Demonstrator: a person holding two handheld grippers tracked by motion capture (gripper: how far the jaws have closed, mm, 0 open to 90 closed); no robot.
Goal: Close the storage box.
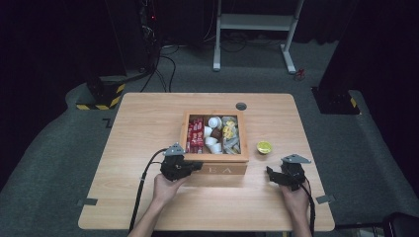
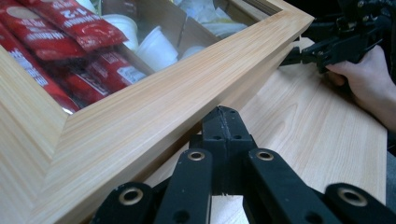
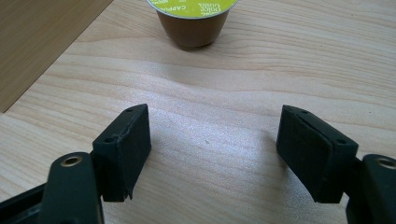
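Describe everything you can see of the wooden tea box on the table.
The wooden tea box is light wood, its front lettered EA. It sits mid-table under a closed, wood-framed clear lid, with red sachets, white cups and pale packets inside. The shut left gripper is at its near left corner.

Box (image 1: pixel 216 163) at the table's (image 1: pixel 143 118) centre, holding sachets (image 1: pixel 196 134) left, cups (image 1: pixel 212 133) mid, apparently packets (image 1: pixel 230 134) right. Capsule (image 1: pixel 264 147) right of box. Left gripper (image 1: pixel 196 167) at box's front-left corner; right gripper (image 1: pixel 270 174) before capsule.
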